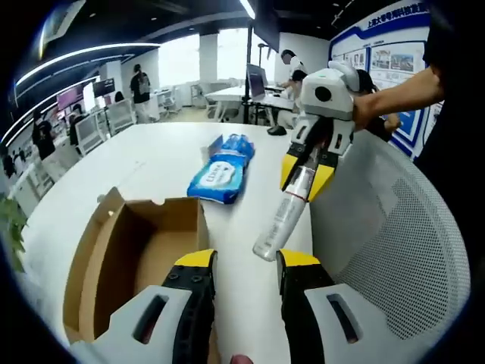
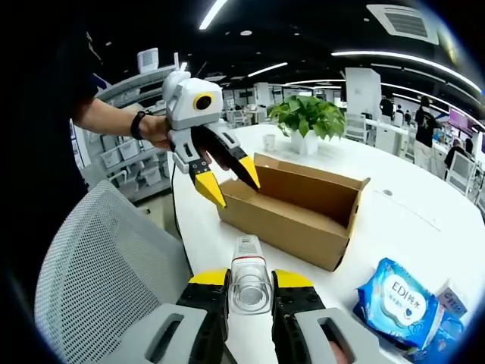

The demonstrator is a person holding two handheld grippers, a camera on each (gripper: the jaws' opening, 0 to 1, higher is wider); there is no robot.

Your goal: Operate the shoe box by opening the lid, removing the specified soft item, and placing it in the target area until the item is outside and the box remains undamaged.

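right tongs (image 2: 250,292) clenched on a clear bottle (image 1: 282,220), left tongs (image 1: 244,262) released; lower it gently onto the table (image 1: 151,163), clear of the open shoe box (image 2: 292,208).

Shoe box (image 1: 136,265) near end beyond frame edge.

Reading "EDI" in white letters on the blue wipes pack (image 2: 399,305) lying on the table (image 2: 424,220), right gripper view; smaller print beneath it too tiny to make out; showing white lettering on the same pack (image 1: 220,176) in the left gripper view, blurred beyond reading; bearing Chinese characters along the top of the blue-and-white wall board (image 1: 386,45), too small to read reliably.
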